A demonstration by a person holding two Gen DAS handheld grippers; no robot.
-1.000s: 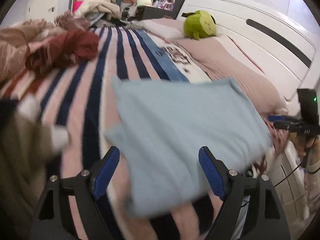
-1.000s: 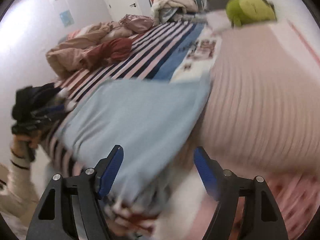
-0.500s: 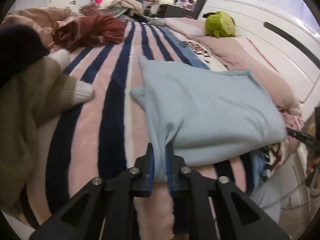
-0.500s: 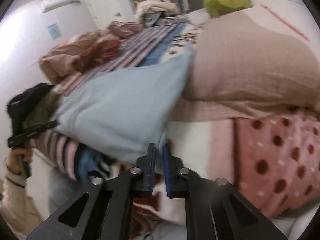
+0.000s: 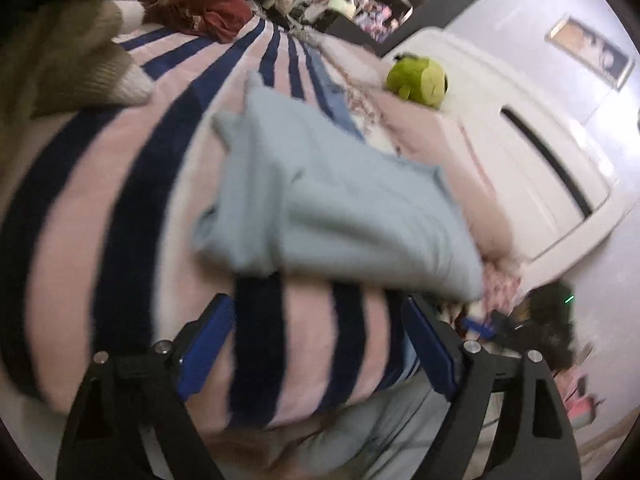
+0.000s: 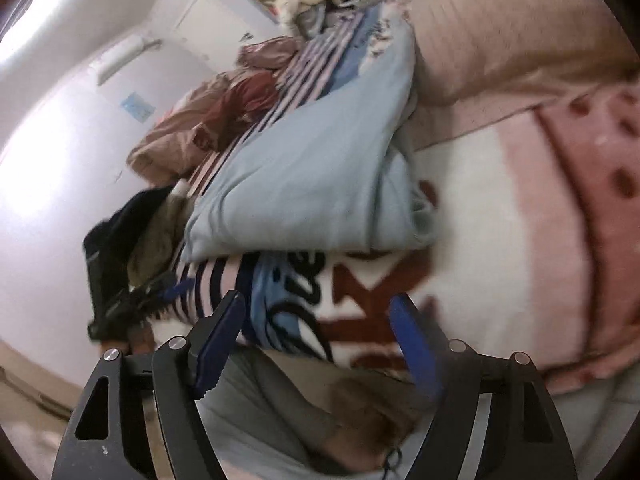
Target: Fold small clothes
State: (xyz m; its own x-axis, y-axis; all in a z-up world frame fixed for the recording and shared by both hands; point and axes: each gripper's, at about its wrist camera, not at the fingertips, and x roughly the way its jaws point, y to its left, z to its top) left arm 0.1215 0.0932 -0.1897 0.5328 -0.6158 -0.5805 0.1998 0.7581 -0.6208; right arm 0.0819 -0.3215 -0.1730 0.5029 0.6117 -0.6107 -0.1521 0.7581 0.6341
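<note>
A light blue garment (image 5: 328, 200) lies folded over on the striped pink and navy blanket (image 5: 132, 184) of the bed. My left gripper (image 5: 316, 336) is open and empty, just short of the garment's near edge. In the right wrist view the same garment (image 6: 312, 176) lies doubled, its folded end towards me. My right gripper (image 6: 316, 332) is open and empty, a little below the garment over the blanket's printed edge (image 6: 360, 276). The other gripper shows at each view's side.
A beige pillow (image 6: 500, 28) lies right of the garment, with a green plush toy (image 5: 418, 80) behind it. A heap of red and tan clothes (image 5: 192, 4) sits at the far left. An olive knit garment (image 5: 68, 56) lies at the near left. A white headboard (image 5: 532, 160) stands at right.
Both grippers were shut on the garment's near corners half a second ago. Both have opened and let go, and have drawn back. The garment now lies folded over on the bed.
</note>
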